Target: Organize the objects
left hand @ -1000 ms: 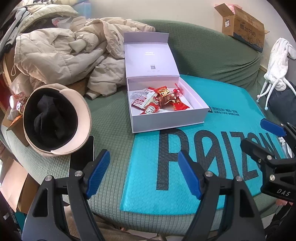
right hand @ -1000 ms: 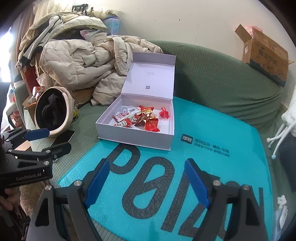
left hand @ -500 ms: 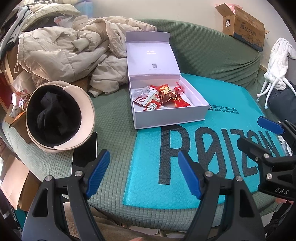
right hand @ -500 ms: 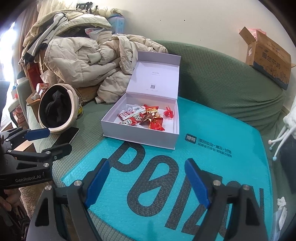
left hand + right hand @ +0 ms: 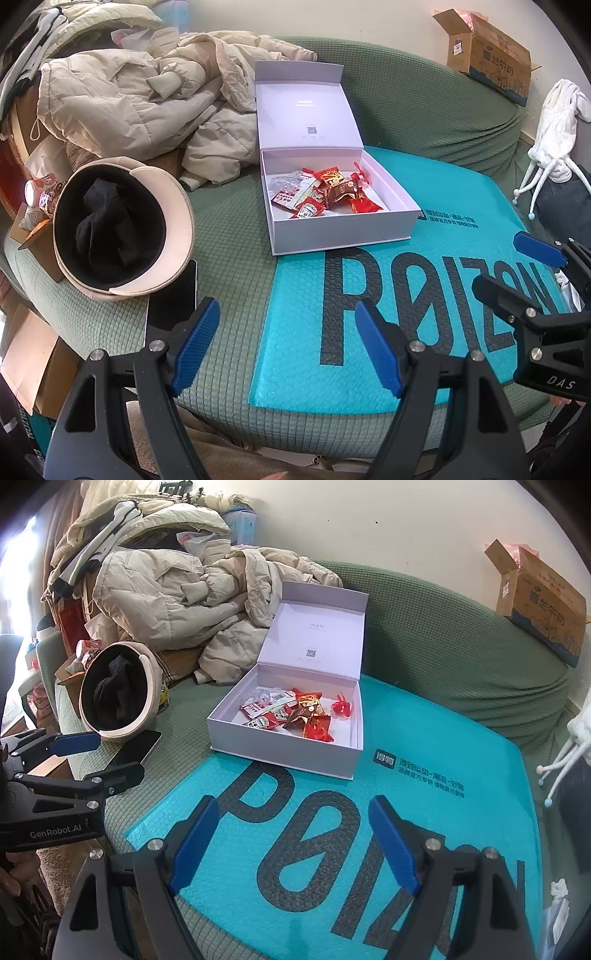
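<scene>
Green quilted sofa cover point(image 5: 229, 229) runs under everything, with a teal bubble mailer point(image 5: 424, 295) lying flat on it and printed in big dark letters. Ahead of the left gripper point(image 5: 286, 347), beyond its fingertips and a little toward its right finger, a white box point(image 5: 340, 229) sits with its near corner on the mailer's far edge; its hinged lid point(image 5: 306, 110) stands upright at the back. Inside lie red snack packets point(image 5: 325, 195), loosely heaped toward the middle. Both blue-padded fingers point(image 5: 194, 347) are spread wide with nothing between them.

Past the left finger, a beige cap point(image 5: 122, 229) rests upside down, a black cloth point(image 5: 107, 221) tucked inside, and a dark phone point(image 5: 171, 299) lies partly under its brim, just in front of that fingertip. Farther back, a beige puffer jacket point(image 5: 140, 107) is piled beside the box lid.

From the right wrist view, the right gripper point(image 5: 295, 840) hangs over the mailer, jaws likewise wide and empty, the box straight ahead of its fingertips. A cardboard carton point(image 5: 543, 602) sits on the sofa back, well off beyond the right finger
</scene>
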`<state>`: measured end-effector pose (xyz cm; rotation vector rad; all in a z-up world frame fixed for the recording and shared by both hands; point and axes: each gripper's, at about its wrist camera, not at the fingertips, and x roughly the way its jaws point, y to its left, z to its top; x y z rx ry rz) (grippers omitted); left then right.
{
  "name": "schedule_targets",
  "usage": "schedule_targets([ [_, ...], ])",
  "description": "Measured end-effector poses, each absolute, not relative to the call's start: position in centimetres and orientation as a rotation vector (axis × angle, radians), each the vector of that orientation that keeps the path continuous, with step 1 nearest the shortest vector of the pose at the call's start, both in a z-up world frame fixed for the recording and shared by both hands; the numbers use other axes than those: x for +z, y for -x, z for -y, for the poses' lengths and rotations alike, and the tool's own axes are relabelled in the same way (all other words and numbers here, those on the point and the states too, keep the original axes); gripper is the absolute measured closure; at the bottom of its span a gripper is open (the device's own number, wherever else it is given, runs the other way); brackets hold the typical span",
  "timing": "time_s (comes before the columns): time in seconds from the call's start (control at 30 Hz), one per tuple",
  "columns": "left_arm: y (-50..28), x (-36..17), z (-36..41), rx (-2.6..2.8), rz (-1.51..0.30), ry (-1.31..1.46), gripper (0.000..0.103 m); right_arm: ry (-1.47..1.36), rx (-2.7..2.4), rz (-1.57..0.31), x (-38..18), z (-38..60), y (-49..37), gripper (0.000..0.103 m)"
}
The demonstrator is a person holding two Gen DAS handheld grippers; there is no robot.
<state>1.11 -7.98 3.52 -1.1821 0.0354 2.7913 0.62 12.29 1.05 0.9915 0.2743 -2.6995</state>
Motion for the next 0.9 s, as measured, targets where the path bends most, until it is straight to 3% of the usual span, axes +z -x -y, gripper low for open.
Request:
schedule_targets([
  [0.9,-1.22,3.36,8.25,2.795,-0.028,1.197,0.028,-1.017,-2.679,-0.29,0.53,-12.03,-0.27,0.019],
])
